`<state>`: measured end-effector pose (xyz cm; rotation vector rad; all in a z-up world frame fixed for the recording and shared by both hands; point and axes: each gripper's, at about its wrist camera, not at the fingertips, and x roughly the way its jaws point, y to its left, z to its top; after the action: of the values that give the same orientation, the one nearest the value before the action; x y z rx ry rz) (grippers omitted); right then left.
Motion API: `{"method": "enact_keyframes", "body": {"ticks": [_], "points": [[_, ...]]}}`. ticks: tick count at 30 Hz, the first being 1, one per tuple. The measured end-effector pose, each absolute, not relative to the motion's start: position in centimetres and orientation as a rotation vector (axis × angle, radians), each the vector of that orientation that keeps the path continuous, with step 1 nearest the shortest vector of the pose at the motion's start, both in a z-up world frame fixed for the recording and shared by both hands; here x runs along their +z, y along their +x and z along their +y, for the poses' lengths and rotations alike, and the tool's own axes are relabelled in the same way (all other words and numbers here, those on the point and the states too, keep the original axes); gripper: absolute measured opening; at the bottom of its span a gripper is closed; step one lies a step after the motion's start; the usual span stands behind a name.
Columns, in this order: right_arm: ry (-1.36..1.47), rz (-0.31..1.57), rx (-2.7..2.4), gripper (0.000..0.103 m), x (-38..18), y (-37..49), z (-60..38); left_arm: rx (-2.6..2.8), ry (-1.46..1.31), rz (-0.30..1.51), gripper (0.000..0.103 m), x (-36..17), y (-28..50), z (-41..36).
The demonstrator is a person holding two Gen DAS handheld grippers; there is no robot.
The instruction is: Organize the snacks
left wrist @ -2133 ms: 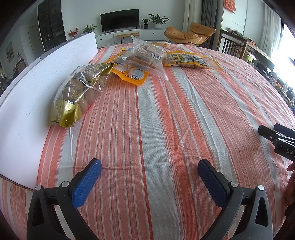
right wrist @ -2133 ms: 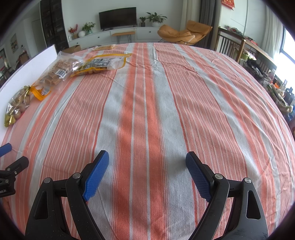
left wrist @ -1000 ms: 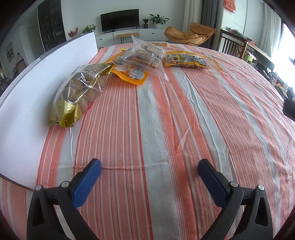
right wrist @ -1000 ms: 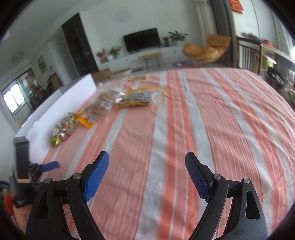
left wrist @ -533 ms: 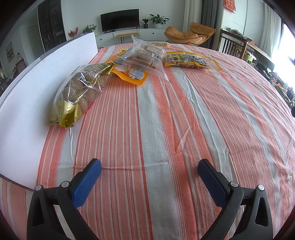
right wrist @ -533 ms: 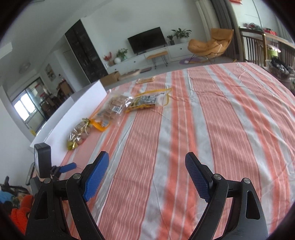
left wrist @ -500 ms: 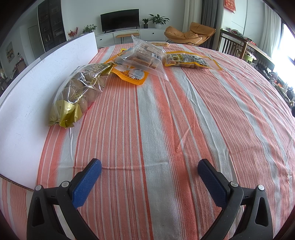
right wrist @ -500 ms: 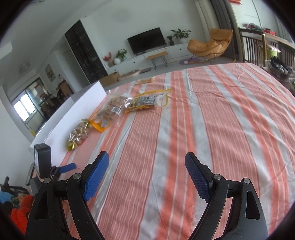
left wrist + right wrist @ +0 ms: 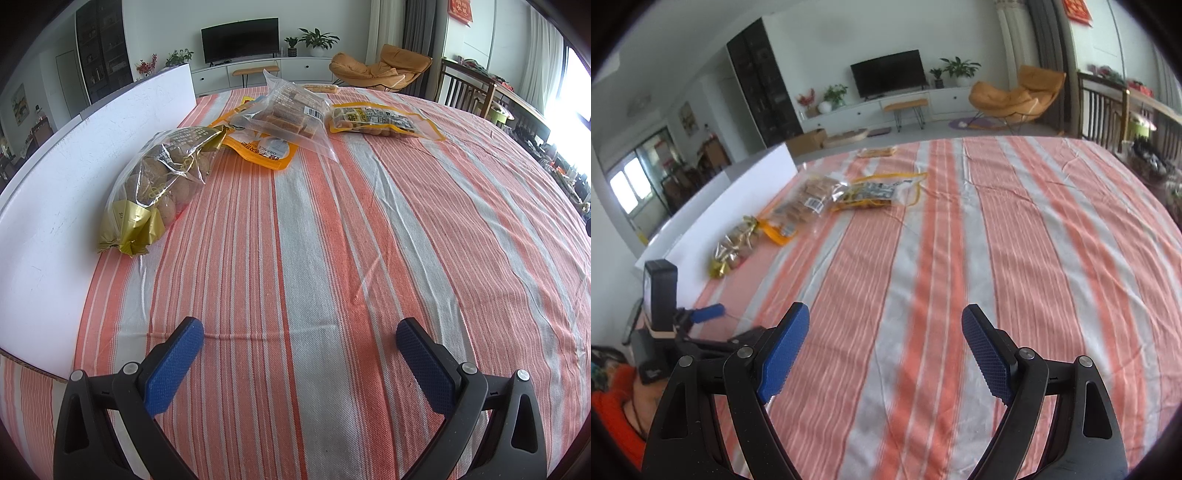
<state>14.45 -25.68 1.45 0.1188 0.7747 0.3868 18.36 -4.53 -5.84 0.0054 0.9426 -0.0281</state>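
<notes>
Surface: table under an orange-and-grey striped cloth (image 9: 332,258), a white board (image 9: 55,206) lying along its left edge
Snacks: all bunched in the far-left part of the table, beside the board
Item 1: clear bag of round brown balls with gold foil trim (image 9: 159,188), nearest, its edge on the board
Item 2: clear bag of brown bars (image 9: 291,110), lying on an orange pouch (image 9: 264,149)
Item 3: yellow-edged pouch of brown pieces (image 9: 380,120), further right
Item 4: small packet (image 9: 319,88) near the far edge
Left gripper (image 9: 299,360): jaws wide apart, nothing between them, over bare cloth near the near edge
Right gripper (image 9: 884,343): jaws wide apart, empty, well short of the snacks
Step, judged: reach for a first bag
Handling advice: loose film slips; pinch a sealed edge or gathered end, and lift the top bag before the pouch beneath
Writing: "ORANGE" on the orange pouch; barcode sticker on the bar bag; other print too small to read
</notes>
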Motion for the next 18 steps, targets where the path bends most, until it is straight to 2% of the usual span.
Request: {"method": "enact_keyframes", "body": {"ticks": [18], "points": [[0.012, 0.737, 0.303, 0.087, 1.52, 14.36, -25.36, -0.028, 0.005, 0.943, 0.103, -5.83, 18.35, -4.55]]}}
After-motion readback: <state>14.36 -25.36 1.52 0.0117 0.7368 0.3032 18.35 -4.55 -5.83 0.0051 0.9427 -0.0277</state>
